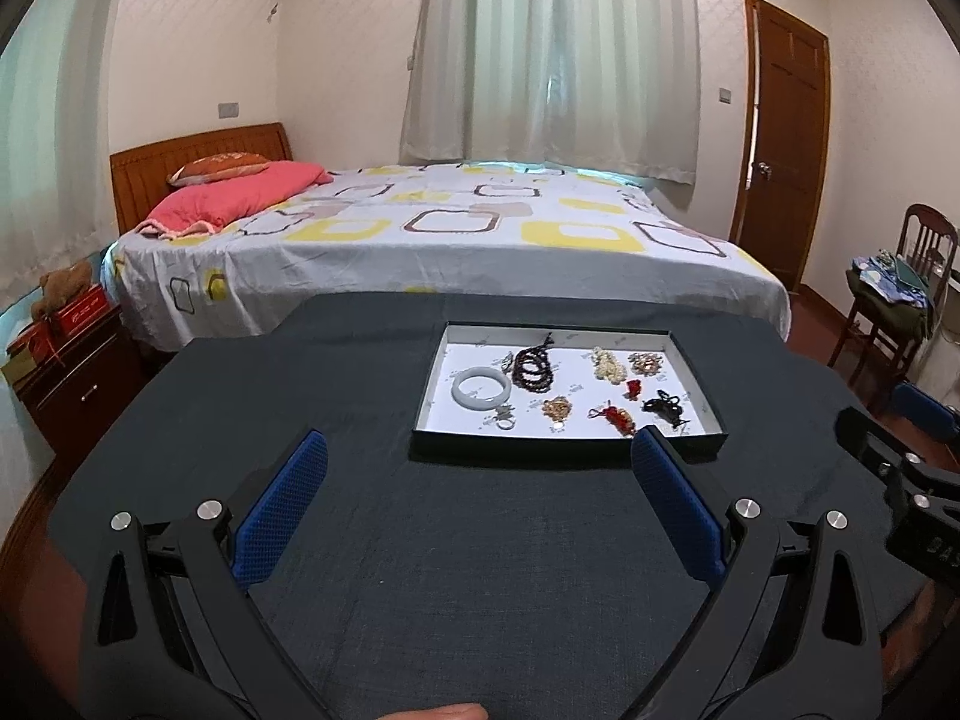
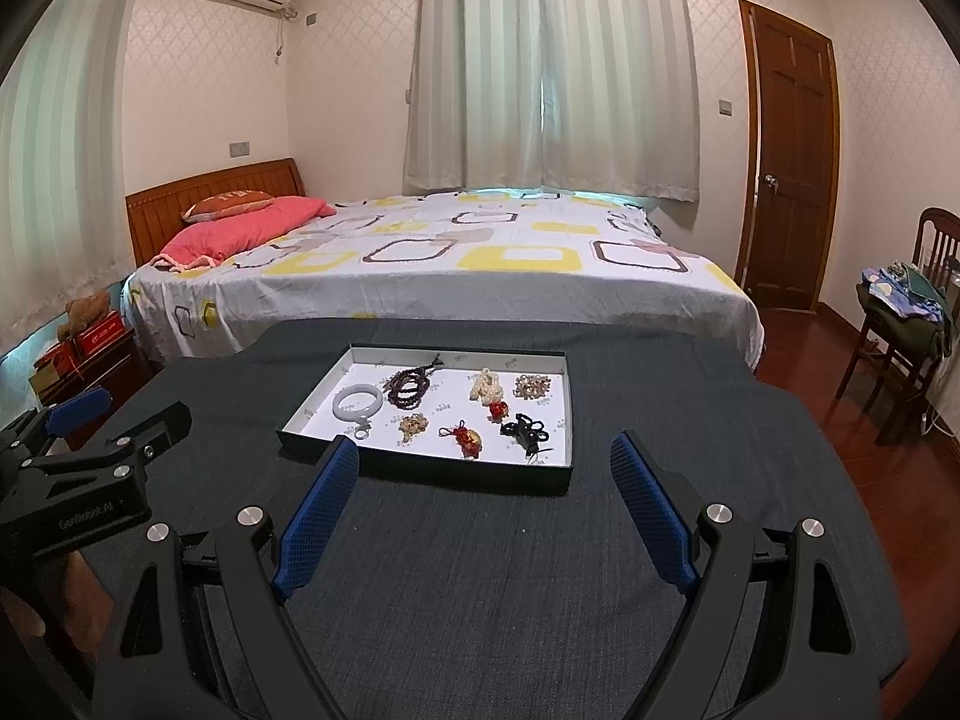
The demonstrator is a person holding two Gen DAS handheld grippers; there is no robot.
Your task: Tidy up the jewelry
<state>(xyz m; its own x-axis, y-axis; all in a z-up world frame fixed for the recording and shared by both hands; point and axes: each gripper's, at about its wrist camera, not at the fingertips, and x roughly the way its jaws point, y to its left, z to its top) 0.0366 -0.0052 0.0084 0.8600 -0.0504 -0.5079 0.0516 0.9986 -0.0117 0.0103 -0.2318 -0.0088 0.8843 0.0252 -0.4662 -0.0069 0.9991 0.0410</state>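
A shallow black tray with a white floor [image 1: 441, 390] [image 2: 312, 405] lies on the dark cloth table. In it lie a white bangle [image 1: 481, 389] [image 2: 358, 403], a dark bead bracelet [image 1: 534, 366] [image 2: 408, 384], a cream bead piece [image 1: 606, 363] [image 2: 486, 387], gold pieces [image 1: 557, 408] [image 2: 414, 423], red charms [image 1: 618, 419] [image 2: 467, 437] and a black knotted piece [image 1: 663, 407] [image 2: 525, 429]. My left gripper [image 1: 480, 456] is open and empty, just short of the tray's near edge. My right gripper [image 2: 486, 456] is open and empty, also just short of the tray.
The table [image 1: 360, 540] is covered in dark grey cloth. A bed [image 1: 450, 240] stands behind it, a wooden nightstand [image 1: 72, 384] at left, a chair with clothes [image 1: 894, 300] at right, and a wooden door [image 1: 786, 138] beyond.
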